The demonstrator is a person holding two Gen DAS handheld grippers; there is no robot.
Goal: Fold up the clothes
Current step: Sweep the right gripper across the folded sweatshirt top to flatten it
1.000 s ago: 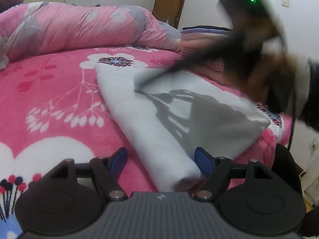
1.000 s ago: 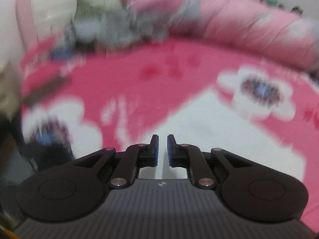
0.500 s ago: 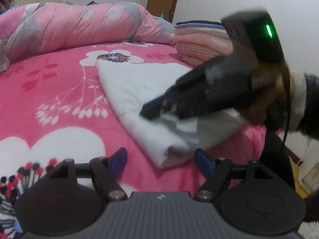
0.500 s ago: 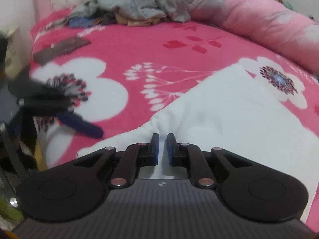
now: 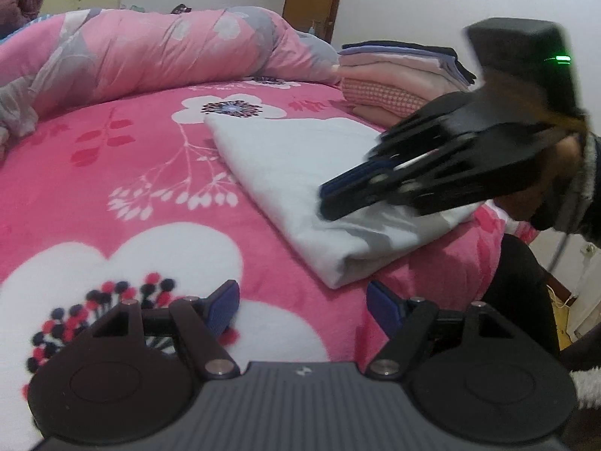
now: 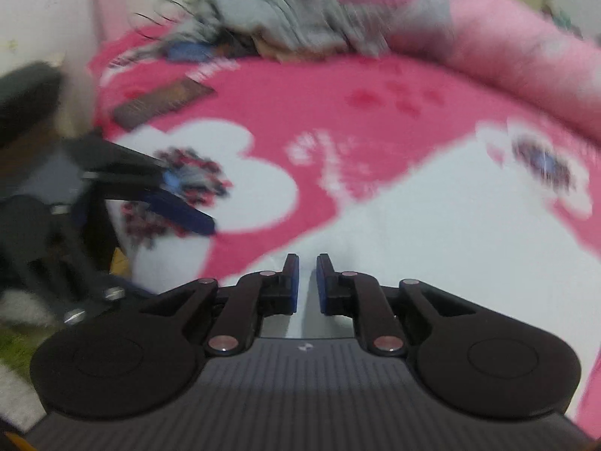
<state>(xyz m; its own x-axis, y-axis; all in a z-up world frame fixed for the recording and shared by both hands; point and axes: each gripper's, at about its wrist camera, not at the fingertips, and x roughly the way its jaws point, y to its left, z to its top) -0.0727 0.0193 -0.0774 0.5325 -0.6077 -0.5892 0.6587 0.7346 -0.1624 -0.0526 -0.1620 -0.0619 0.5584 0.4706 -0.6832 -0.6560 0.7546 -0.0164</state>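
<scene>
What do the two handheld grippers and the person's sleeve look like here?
Both the left gripper and right gripper are black, with linkage arms, silver pivot pins, round discs, a ribbed grey body and blue-padded fingers. The right one's housing shows a green light. A grey knit sleeve covers the wrist.

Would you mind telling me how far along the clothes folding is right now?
Done: a stack of folded clothes sits at the bed's far corner, and the white garment lies folded. In hand: nothing; the right tool, nearly shut, hovers over it, and the left tool is open and empty. Left: a loose clothes pile by the headboard.
</scene>
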